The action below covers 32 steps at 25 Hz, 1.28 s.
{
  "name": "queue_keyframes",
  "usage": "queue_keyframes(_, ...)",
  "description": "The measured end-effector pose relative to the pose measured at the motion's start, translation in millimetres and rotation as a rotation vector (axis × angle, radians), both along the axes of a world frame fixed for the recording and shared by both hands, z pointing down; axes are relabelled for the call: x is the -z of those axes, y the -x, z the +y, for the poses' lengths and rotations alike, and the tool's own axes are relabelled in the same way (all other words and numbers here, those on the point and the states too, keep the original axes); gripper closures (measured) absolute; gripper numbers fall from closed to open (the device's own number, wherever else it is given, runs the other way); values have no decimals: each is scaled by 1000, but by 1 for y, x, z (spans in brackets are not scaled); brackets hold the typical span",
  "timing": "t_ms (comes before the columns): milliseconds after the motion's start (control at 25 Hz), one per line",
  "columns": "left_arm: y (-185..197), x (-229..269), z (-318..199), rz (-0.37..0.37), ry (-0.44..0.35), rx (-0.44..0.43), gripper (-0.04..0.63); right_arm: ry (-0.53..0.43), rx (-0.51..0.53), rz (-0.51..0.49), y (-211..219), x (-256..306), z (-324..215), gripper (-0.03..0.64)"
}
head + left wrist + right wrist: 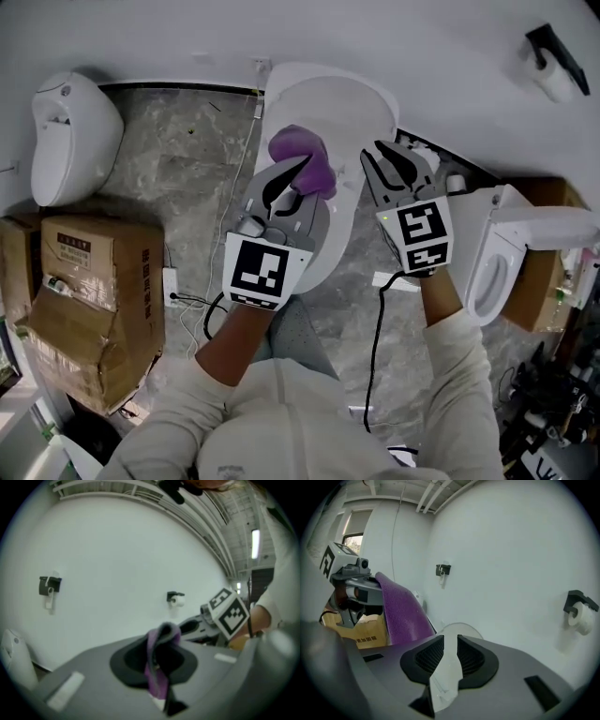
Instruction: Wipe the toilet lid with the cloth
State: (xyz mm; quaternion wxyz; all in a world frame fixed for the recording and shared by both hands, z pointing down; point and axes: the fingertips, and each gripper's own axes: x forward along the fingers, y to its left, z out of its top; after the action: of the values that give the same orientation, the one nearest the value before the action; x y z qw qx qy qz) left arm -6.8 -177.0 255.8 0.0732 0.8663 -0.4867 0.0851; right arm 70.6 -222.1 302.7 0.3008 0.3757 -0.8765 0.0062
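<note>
Left hand-held gripper [292, 178] is clamped on the purple cloth [305, 155]. In the left gripper view the jaws are closed, with a fold of cloth [159, 667] pinched between them and bunching up past the tips. The cloth hangs over the far half of the white toilet lid [328, 98]; can't tell if it touches the surface.

Right hand-held gripper [392, 161] sits just to the right of the cloth, apart from it, over the lid's right edge. Its jaws stand narrowly apart with nothing between them; through the gap the right gripper view shows only the pale lid [458, 631]. From that side the cloth [403, 611] drapes down from the left hand-held gripper [351, 583].

Ahead of both tips is a strip of bare lid, then the rounded far rim, then the white wall [422, 37] close behind. Beyond the wall line, a paper holder [555, 64] is far right of the right hand-held gripper.

Right of the right hand-held gripper is a second toilet [497, 253], near it. Left of the left hand-held gripper is open marble floor [187, 178], then a white fixture [70, 131] and a cardboard box [94, 281] well apart. A black cable [378, 319] trails on the floor behind the right hand-held gripper.
</note>
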Motion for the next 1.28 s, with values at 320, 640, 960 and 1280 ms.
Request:
queue_keyframes(320, 8, -1, -26, 8, 9, 22, 578, 23, 134, 161, 0, -20, -44, 505)
queue_keyframes(640, 11, -1, -43, 14, 9, 34, 578, 44, 186, 280, -5, -40, -81, 488)
queue_keyframes(960, 17, -3, -45, 25, 23, 41, 578, 62, 203, 385, -10, -55, -116, 486)
queue_keyframes(1280, 31, -3, -46, 33, 33, 59, 578, 105, 233, 472, -8, -72, -140, 482)
